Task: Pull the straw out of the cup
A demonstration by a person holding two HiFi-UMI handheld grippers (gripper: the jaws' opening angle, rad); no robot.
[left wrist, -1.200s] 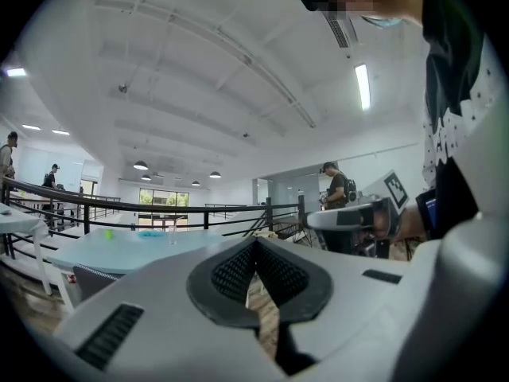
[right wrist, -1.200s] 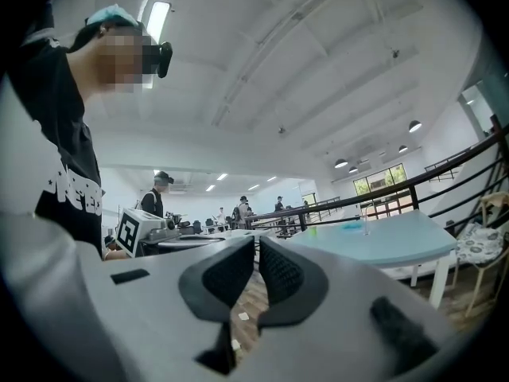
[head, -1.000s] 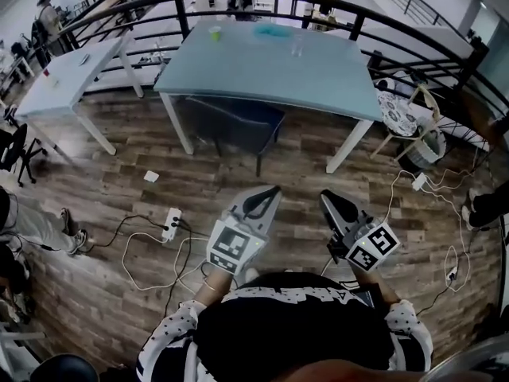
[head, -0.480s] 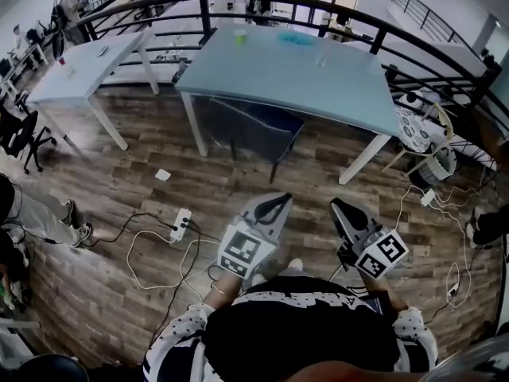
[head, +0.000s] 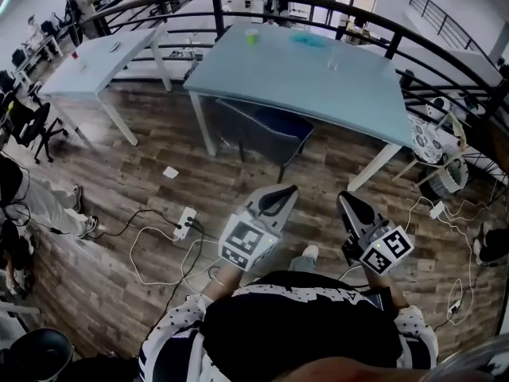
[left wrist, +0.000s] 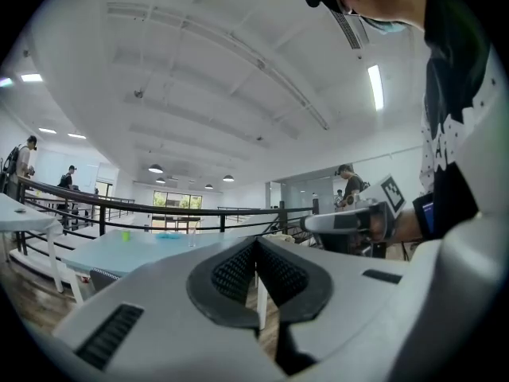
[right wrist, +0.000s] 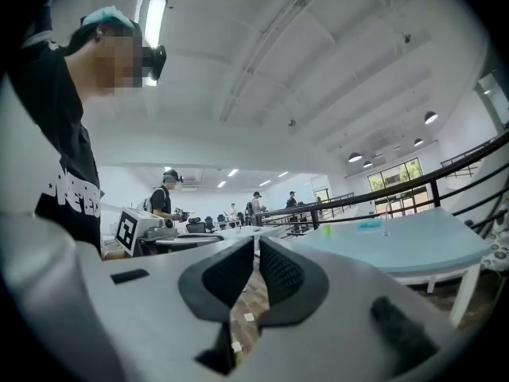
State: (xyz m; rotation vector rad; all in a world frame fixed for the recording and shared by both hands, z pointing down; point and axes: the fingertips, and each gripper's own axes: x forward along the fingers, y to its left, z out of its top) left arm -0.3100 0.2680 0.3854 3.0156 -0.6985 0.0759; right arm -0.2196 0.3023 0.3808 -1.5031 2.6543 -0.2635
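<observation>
Both grippers are held low by the person's chest, over the wood floor (head: 143,157). Left gripper (head: 282,193) is pressed together on nothing, and the right gripper (head: 347,201) is the same. The clear cup (head: 332,64) is well away, on the pale blue counter (head: 318,94) near its far edge. Straw's too small to make out.

Pale blue-green rectangular table (head: 318,82), 12 o'clock; brown wood-plank floor (head: 143,181); light grey left gripper (head: 281,192), black-and-white square marker (head: 246,243); black shirt (head: 302,329), white-spotted sleeves (head: 176,342).

A pale blue table (head: 318,94) carries a green cup (head: 251,36), a blue thing (head: 308,40) and a clear glass (head: 333,64).
</observation>
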